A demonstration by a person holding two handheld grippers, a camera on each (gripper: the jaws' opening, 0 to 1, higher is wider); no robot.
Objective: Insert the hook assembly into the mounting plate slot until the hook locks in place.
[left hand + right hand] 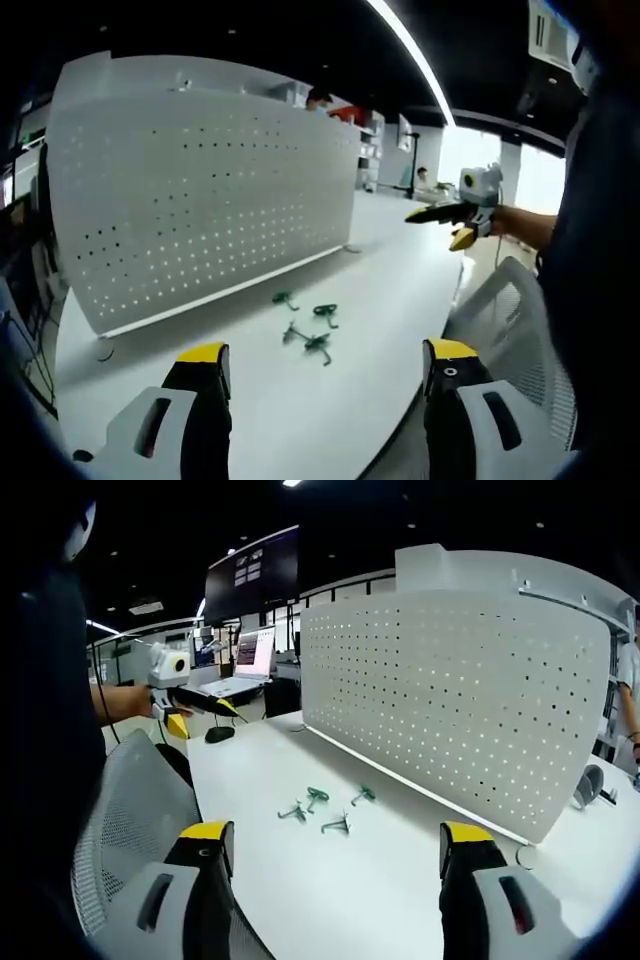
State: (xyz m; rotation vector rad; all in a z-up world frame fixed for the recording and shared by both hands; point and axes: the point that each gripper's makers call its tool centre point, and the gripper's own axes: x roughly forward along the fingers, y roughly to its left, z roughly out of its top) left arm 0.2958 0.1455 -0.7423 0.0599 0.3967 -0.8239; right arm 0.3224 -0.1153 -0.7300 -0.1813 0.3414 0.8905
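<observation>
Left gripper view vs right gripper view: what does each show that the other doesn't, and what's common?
Left gripper view alone: a long ceiling light strip and bright windows.

Right gripper view alone: an open laptop, a dark hanging monitor and a black computer mouse.

Both: the white perforated pegboard panel, four small green metal hooks loose on the white table, a grey mesh chair, and open yellow-tipped jaws.

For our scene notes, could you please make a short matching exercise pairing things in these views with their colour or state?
Things:
1. hooks
2. pegboard
3. left tool
4. mesh chair

Descriptions:
A. white, upright, full of holes
B. open, holding nothing
C. green, lying loose on the table
D. grey, at the table's edge

Pairs: 1-C, 2-A, 3-B, 4-D
</observation>
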